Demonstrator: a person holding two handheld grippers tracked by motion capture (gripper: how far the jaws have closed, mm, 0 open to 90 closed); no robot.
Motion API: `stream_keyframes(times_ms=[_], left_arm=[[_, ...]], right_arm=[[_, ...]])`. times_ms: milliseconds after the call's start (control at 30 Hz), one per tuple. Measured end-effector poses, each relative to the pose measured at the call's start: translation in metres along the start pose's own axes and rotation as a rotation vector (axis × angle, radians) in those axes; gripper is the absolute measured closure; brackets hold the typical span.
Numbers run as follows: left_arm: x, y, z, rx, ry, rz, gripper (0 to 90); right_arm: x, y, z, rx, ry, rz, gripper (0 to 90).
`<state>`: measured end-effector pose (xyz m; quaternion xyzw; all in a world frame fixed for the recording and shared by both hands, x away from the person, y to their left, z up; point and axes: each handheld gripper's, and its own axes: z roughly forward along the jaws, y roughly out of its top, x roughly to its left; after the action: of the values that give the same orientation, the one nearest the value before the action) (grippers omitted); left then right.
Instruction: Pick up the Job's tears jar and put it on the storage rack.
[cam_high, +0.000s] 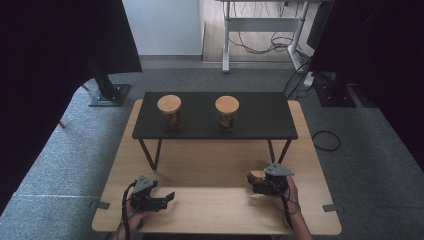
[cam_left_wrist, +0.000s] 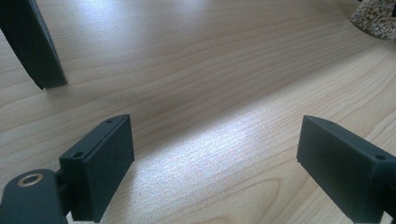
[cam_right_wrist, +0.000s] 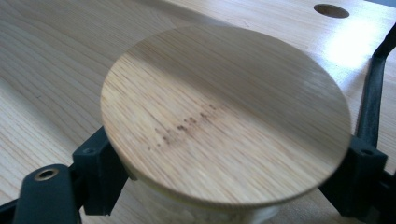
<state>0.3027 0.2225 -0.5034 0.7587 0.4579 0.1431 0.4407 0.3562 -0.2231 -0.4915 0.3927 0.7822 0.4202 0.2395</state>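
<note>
Jaws of the left gripper (cam_high: 159, 198) are spread wide over bare table (cam_high: 210, 170) at 7 o'clock, nothing between them. 2 lidded jars (cam_high: 170, 112) (cam_high: 227, 113) stand on the black shelf (cam_high: 260, 117) at 12. At 5, the right gripper (cam_right_wrist: 224, 196) is clamped around a 3rd jar (cam_right_wrist: 224, 112) below its wooden lid. Transfer step judged in hand; a level lift toward the shelf is called for next.

We note three glass jars with round wooden lids | lidded jar (cam_high: 170, 112) and second jar (cam_high: 227, 113): upright, well apart on the black shelf (cam_high: 260, 117) | third jar (cam_right_wrist: 224, 140): upright on the wooden table (cam_high: 200, 165), near right, held between the right gripper (cam_high: 260, 184) jaws
</note>
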Motion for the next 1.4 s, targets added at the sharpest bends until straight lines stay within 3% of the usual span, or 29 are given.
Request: stream_keyframes(times_ms=[200,1400], left_arm=[[0.0,0.0,-0.0001,-0.001,0.001,0.0,10.3],[-0.0003,0.0,0.0,0.0,0.001,0.003,10.4]], right_arm=[[0.0039,0.001,0.0043,0.013,-0.006,-0.015,22.4],[0.0046,0.0008,0.0043,0.006,-0.015,-0.012,23.8]])
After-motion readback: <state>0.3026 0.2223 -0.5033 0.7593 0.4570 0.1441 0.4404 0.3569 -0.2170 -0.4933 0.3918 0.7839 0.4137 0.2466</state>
